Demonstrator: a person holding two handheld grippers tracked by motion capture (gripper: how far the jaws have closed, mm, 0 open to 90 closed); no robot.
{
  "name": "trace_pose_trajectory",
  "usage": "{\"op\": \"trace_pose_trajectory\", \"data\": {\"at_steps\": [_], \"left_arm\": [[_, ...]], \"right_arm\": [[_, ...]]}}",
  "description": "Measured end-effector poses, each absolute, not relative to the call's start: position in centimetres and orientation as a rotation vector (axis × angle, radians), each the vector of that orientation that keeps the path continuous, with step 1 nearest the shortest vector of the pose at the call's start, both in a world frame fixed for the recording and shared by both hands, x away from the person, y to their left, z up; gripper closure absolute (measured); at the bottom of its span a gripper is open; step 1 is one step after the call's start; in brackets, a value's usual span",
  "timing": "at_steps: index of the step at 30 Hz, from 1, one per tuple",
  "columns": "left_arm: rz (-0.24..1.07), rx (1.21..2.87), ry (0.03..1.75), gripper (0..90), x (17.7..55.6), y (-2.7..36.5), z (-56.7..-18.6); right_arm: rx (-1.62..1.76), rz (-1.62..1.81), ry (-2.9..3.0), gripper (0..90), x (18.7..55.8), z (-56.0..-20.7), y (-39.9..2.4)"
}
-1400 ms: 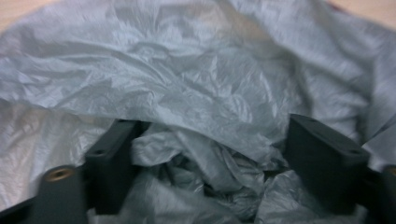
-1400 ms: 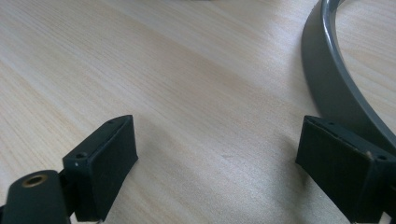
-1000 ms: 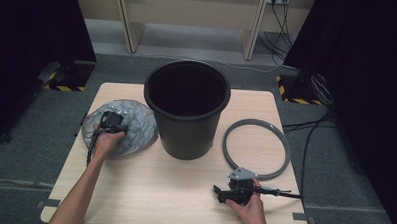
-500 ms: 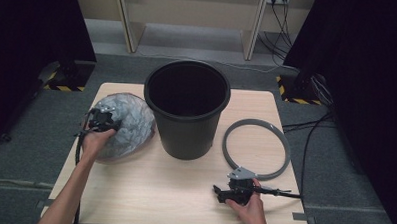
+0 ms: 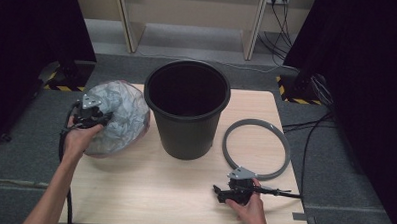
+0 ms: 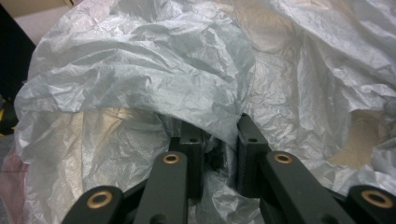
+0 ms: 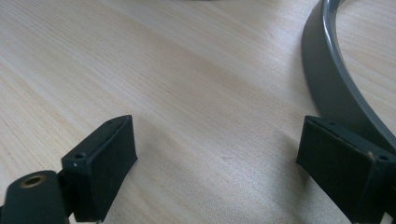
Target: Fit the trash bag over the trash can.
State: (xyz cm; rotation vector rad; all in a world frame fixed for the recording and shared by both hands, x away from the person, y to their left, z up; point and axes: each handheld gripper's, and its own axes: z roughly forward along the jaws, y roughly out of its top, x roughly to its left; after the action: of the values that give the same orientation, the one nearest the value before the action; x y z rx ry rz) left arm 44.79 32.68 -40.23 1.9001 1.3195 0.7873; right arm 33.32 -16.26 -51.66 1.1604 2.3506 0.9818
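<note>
Liner bag [image 5: 117, 120], crumpled and silvery grey, is what I have in hand: my left gripper [image 6: 219, 158] has its jaws drawn narrow on a fold of the thin plastic, which bunches up between the pads in the left gripper view. They have just been closing on that fold. I take a pinch of film rather than the bulk, since the bag is too loose to grasp whole. In the high view the bag sits at centre left, puffed up beside the black bin [image 5: 187, 109] and close against its left wall, handy for dropping in. My right gripper [image 7: 219, 163] rests at lower right with its jaws wide and nothing between them, low over the wooden table [image 5: 148, 190], just beside the grey ring [image 5: 257, 148], which I judge will clamp the liner later
</note>
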Motion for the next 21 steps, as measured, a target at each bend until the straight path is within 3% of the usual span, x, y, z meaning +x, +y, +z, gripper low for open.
{"op": "trace_pose_trajectory", "data": {"at_steps": [21], "left_arm": [[0.860,1.833,1.180,76.9,41.4,34.4,-33.4]], "right_arm": [[1.157,0.980,2.351,11.8,33.4,-51.7,-16.3]]}}
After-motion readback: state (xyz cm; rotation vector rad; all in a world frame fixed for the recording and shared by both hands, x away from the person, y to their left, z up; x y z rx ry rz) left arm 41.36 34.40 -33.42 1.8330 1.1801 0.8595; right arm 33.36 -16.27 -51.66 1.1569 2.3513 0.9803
